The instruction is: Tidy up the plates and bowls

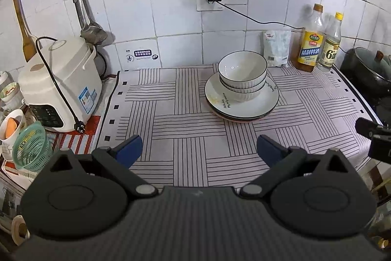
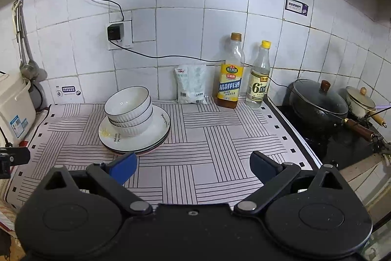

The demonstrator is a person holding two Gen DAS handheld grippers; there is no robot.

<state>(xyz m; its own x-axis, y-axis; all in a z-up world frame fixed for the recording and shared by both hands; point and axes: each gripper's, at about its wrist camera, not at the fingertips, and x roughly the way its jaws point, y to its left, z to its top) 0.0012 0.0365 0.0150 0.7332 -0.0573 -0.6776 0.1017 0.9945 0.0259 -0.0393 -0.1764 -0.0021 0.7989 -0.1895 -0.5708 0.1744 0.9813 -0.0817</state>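
Where the striped cloth [image 1: 171,114] covers the table, three white bowls [image 1: 242,75] are nested on a stack of plates [image 1: 240,103], set toward the tiled wall. Behind the stack, a white bag [image 2: 191,83] and two bottles [image 2: 231,72] are stood against the tiles. A rice cooker [image 1: 61,82] is seen to the left, a black pot [image 2: 317,104] to the right. The left gripper [image 1: 199,151] and right gripper [image 2: 193,166] are held apart and empty, short of the stack.

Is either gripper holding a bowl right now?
No: the left gripper and right gripper are both open and empty, while the bowls sit nested on the stacked plates.
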